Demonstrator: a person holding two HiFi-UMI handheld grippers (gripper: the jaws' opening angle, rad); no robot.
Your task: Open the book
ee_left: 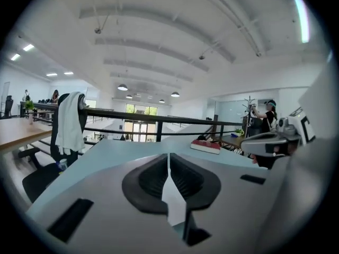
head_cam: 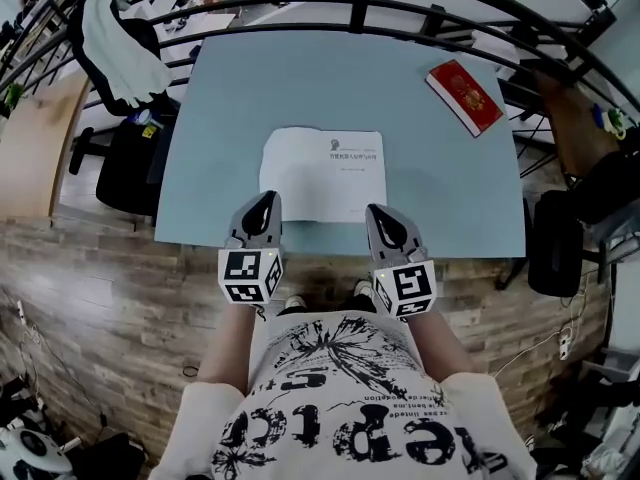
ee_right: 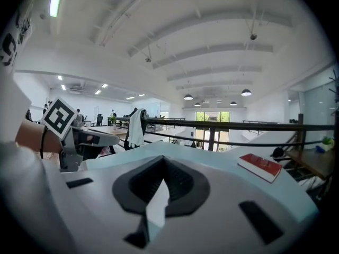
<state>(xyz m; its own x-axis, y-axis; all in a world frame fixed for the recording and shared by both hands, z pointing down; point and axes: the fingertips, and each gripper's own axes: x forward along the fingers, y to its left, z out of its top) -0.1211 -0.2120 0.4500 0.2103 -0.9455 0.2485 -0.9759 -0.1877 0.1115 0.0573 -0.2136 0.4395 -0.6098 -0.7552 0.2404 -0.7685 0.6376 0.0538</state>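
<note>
Head view: left hand-held gripper [head_cam: 267, 198] and right hand-held gripper [head_cam: 376, 209] both pressed together, empty, at white booklet's [head_cam: 322, 168] near edge. Red book [head_cam: 464, 96] lies shut, far right on desk [head_cam: 230, 98].

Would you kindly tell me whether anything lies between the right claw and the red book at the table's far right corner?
Nothing visible does. Only bare table separates the right claw from the red book. The white booklet lies at the table's middle, just left of that line.
</note>
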